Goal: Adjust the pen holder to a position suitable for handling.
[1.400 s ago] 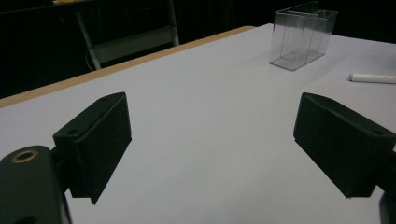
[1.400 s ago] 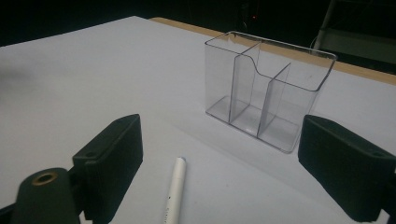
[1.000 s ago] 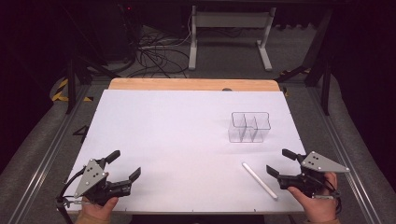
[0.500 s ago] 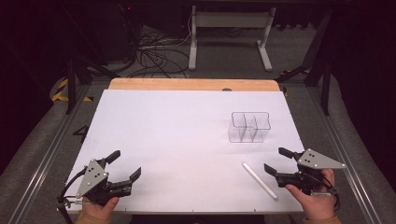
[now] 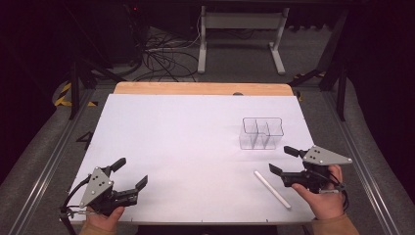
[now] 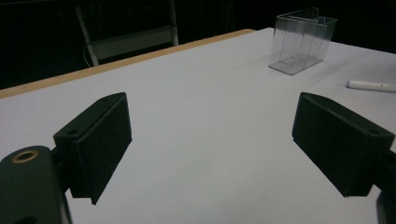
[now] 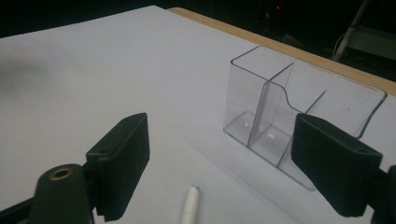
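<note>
A clear plastic organiser with several compartments stands upright on the right half of the white table. A white pen lies flat in front of it, near the table's front edge. My right gripper is open just right of the pen's far end, nothing between its jaws. In the right gripper view the pen's tip lies low between the open jaws and the organiser stands just beyond. My left gripper rests open and empty at the front left. Its own view shows the organiser and the pen far off.
The white tabletop ends in a wooden strip at the far edge. Metal rails run along both sides. Beyond the table are cables and a desk frame on the dark floor.
My right gripper has shifted slightly left and forward, closer to the pen's far end. The left gripper has stayed almost still.
</note>
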### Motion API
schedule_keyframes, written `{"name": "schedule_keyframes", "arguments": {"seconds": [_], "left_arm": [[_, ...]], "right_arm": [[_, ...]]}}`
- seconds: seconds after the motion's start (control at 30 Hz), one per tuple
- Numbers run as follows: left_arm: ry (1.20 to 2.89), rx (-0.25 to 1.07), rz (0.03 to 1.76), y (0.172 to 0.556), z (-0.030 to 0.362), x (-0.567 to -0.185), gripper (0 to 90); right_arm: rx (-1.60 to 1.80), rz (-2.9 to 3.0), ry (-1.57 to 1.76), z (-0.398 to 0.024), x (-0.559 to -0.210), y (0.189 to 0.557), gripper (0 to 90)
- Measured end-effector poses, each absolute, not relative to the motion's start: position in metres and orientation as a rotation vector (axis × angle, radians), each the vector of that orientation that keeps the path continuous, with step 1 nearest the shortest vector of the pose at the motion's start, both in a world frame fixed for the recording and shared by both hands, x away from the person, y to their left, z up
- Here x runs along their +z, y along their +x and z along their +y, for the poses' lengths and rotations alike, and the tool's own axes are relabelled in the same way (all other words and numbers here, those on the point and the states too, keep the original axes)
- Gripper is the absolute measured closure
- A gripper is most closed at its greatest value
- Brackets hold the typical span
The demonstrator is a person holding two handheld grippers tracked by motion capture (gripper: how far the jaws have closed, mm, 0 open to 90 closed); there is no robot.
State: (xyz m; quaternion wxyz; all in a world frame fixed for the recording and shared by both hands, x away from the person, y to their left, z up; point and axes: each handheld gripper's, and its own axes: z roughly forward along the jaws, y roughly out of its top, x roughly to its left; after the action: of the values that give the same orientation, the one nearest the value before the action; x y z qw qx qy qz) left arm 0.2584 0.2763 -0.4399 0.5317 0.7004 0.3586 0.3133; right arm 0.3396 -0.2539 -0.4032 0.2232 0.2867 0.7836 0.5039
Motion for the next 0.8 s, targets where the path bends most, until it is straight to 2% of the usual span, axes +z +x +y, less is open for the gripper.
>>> {"name": "schedule_keyframes", "arguments": {"seconds": [0.3, 0.43, 0.47, 0.8], "left_arm": [[1.669, 0.749, 0.858, 0.258, 0.277, -0.440, 12.7], [1.673, 0.751, 0.858, 0.258, 0.277, -0.440, 12.7], [1.672, 0.751, 0.859, 0.258, 0.277, -0.440, 12.8], [1.676, 0.748, 0.857, 0.258, 0.276, -0.440, 13.0]], "right_arm": [[1.370, 2.203, 0.743, -0.244, -0.395, 0.356, 22.2], [1.327, 2.254, 0.703, -0.241, -0.390, 0.363, 27.3], [1.312, 2.294, 0.681, -0.240, -0.388, 0.366, 31.3], [1.170, 2.441, 0.589, -0.241, -0.371, 0.388, 37.1]]}}
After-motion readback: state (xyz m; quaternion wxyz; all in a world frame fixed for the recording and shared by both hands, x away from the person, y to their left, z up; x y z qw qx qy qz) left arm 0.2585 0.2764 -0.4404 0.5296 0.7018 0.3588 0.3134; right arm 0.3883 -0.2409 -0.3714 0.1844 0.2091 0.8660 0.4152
